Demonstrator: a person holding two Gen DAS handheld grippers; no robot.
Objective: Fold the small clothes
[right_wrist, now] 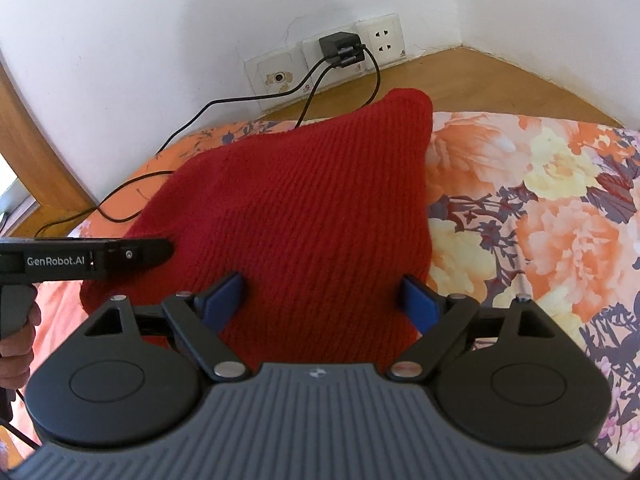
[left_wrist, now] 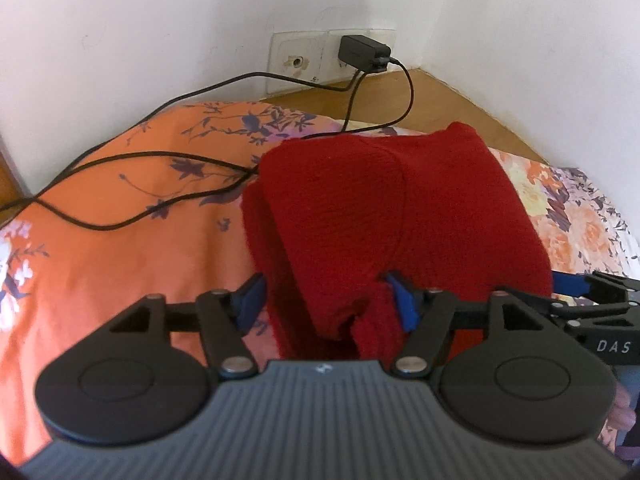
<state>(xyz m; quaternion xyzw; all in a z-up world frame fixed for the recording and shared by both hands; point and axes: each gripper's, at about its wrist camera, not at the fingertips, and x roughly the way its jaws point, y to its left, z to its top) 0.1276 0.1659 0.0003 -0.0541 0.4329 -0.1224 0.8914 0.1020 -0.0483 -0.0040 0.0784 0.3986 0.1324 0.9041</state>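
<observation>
Red knitted garment on the flowered bed, both grippers at its near edge.

Left wrist view: the left gripper is spread wide, the red knit bunched between its blue pads; black cables lie on the orange bedsheet left of the knit, a charger in the wall behind.
Right wrist view: the right gripper is released too, the knit between its fingers; a wooden ledge runs behind it.

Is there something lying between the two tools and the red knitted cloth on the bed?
Nothing visible does. The red knitted cloth already lies between the open fingers of the left tool and the right tool. The black cable lies on the bedsheet beside the cloth's far left edge, away from both.
</observation>
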